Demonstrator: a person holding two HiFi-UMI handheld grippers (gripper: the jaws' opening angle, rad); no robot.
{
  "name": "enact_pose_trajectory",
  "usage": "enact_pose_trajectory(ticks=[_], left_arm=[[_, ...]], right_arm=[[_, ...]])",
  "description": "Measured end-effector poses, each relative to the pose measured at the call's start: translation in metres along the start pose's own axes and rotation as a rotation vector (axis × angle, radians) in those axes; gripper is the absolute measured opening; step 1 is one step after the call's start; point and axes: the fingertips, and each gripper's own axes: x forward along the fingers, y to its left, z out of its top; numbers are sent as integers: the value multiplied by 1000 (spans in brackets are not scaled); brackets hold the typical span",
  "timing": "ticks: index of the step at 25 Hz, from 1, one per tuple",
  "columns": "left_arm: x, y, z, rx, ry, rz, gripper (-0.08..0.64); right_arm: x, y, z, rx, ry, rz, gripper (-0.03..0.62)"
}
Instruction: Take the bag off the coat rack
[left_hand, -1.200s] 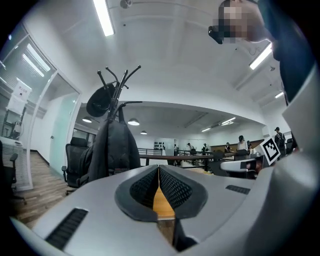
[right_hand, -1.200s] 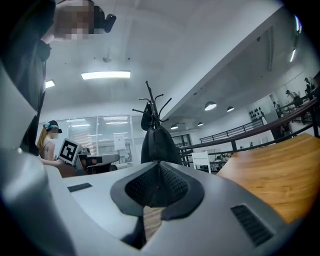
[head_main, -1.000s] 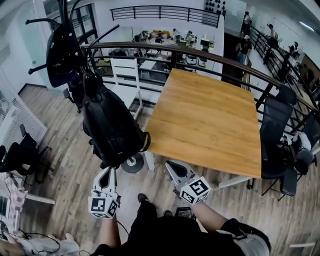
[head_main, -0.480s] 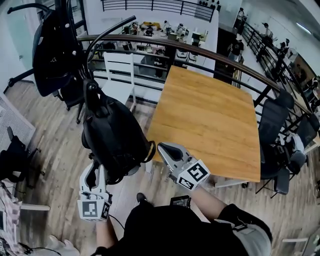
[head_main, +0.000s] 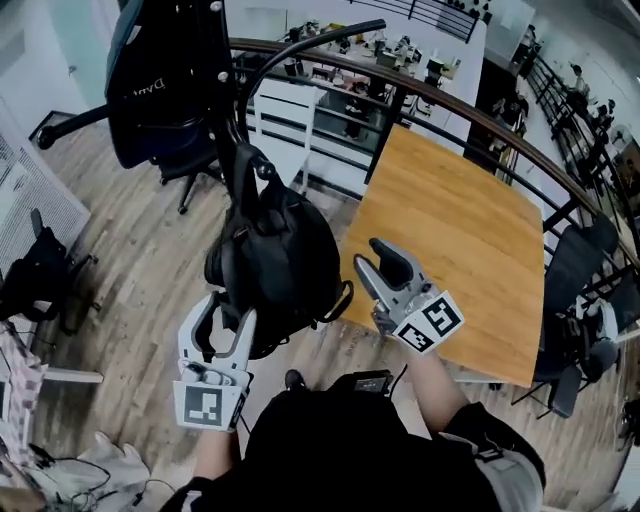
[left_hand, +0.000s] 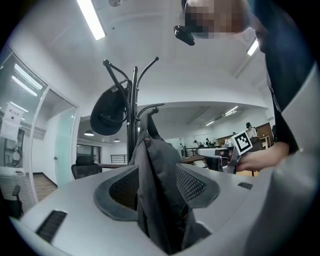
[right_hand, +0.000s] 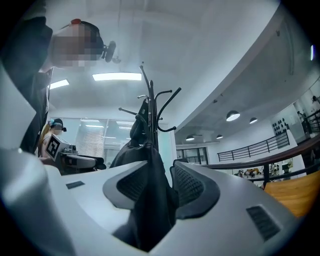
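While the bag (head_main: 275, 260) hangs on the coat rack (left_hand: 133, 100), our left gripper (head_main: 225, 312) and right gripper (head_main: 378, 258) are opening their jaws around its fabric, so we judge clamping and lifting remain.

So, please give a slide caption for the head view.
Left gripper and right gripper flank the black bag hanging on the coat rack, jaws opening around its fabric.

Both forearms are reaching forward. Left gripper (head_main: 228, 318) is pointing up, its jaws opening with bag (head_main: 275, 255) fabric hanging between them, pads not pinching. Right gripper (head_main: 380, 270) is sitting higher, to the left gripper's right, jaws opening too, bag fold between them.
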Motion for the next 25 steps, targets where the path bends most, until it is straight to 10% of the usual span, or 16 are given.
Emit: enact_pose_trajectory(ticks=[25], left_arm=[[55,27,-39,-121,63,157,169]], right_arm=[[100,23,-62,47,221,459,187]])
